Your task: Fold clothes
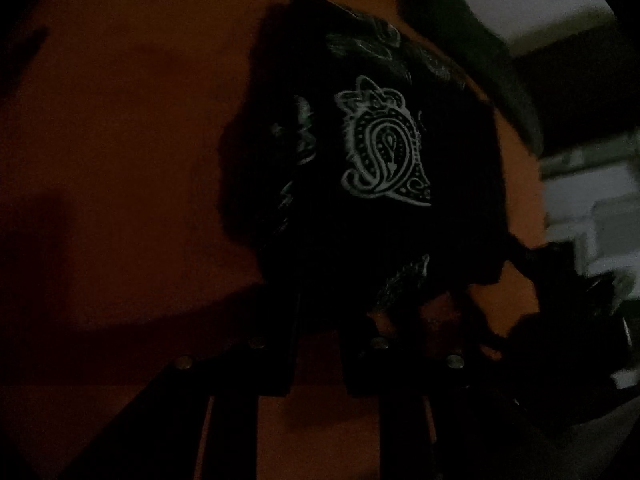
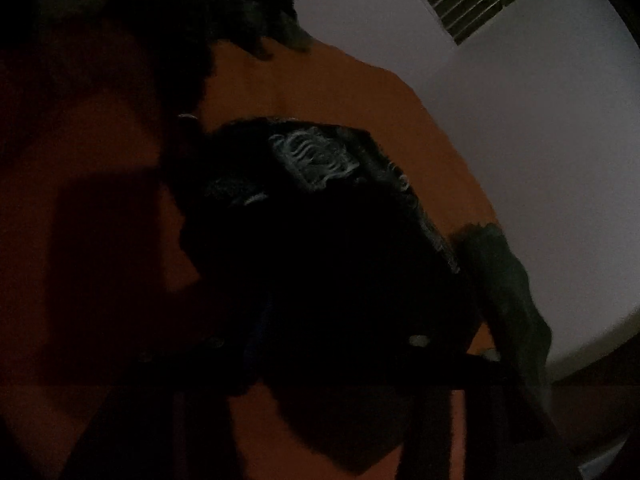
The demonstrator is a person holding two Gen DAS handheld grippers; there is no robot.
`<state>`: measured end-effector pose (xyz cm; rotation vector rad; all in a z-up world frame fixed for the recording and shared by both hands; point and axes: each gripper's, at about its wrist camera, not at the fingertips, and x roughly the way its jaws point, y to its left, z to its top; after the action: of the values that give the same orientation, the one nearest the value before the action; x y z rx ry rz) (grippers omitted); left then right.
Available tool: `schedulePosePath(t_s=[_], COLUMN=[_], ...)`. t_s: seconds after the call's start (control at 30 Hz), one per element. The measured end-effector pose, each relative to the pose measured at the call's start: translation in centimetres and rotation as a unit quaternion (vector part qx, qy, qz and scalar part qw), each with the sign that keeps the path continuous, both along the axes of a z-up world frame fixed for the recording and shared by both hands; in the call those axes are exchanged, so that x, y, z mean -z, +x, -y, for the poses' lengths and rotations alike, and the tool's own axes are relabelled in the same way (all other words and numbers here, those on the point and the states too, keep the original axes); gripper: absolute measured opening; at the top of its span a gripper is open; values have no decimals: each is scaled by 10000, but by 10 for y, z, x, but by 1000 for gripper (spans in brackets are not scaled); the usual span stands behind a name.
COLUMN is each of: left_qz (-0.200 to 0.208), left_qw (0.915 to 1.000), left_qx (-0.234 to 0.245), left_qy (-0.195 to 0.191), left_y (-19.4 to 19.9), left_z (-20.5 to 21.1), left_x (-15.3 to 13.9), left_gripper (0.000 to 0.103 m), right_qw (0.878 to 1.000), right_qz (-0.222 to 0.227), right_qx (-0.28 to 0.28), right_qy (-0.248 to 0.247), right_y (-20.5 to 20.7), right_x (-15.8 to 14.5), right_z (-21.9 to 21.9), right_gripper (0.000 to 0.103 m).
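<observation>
Here, we are looking down in very dim light. Left claw [image 1: 316, 344] hanging over orange bench [image 1: 120, 160], fingers [image 1: 280, 344] standing slightly apart, bare orange showing in gap, nothing gripped. Just beyond it, black paisley-print garment [image 1: 380, 152] lying bunched on bench. Right claw nearly lost in darkness in its own view; we cannot tell its opening or hold. Same garment [image 2: 320, 168] lying ahead of it. Farther off, grey cloth [image 2: 508, 272] lying at bench edge; pale wall [image 2: 520, 120] with vent [image 2: 476, 0] behind.
</observation>
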<state>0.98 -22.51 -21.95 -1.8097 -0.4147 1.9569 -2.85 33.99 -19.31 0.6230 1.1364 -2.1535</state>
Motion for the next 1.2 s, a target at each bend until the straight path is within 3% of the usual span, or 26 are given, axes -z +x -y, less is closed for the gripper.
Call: schedulePosePath(t_s=[0.1,0.17,0.37,0.43,0.47,0.53,0.6,0.7,0.77,0.83,0.97,1.07,1.13,1.2], left_qz=[-107,-171,-159,-236,-265,-290,-224,20,69,33,-28,20,29,25], left_qw=[9998,9998,9995,9989,9987,9984,9989,9999,9999,9999,9997,9997,9996,9994], left_qx=[-82,-64,194,361,395,440,384,132,88,119,246,169,85,24], left_qy=[131,49,188,195,193,197,118,95,69,62,52,170,264,342], left_y=[3,2,-5,-9,-11,-16,-20,-27,-30,-32,-31,-32,-32,-32], left_z=[4,1,-38,-56,-41,4,14,32,34,30,25,24,25,27], left_x=[-12,-16,-18,-21,-27,-41,-36,-19,-13,-11,-7,0,1,0], left_gripper=[19,19,19,19,19,19,19,19,19,19,19,19,19,19], right_qw=[9948,9931,9974,9947,9926,9831,9661,9209,9191,9270,9135,9087,9124,9045], right_qz=[411,768,516,664,754,1161,1634,2717,2899,3094,3741,3946,3918,4103], right_qx=[209,241,-337,-243,-172,327,893,1672,1543,641,-985,-1255,-1165,-1161], right_qy=[-907,-857,-380,-746,-934,-1377,-1790,-2238,-2177,-2022,-1257,-536,-199,-11], right_y=[-12,-12,19,14,9,-36,-84,-164,-199,-208,-220,-233,-240,-245], right_x=[-28,-26,-12,-28,-36,-49,-57,-53,-55,-64,-63,-45,-31,-22], right_z=[-4,2,1,-22,-34,-64,-94,-132,-125,-98,-26,17,34,43], right_gripper=[30,43,49,49,49,49,53,54,54,54,54,54,54,45])
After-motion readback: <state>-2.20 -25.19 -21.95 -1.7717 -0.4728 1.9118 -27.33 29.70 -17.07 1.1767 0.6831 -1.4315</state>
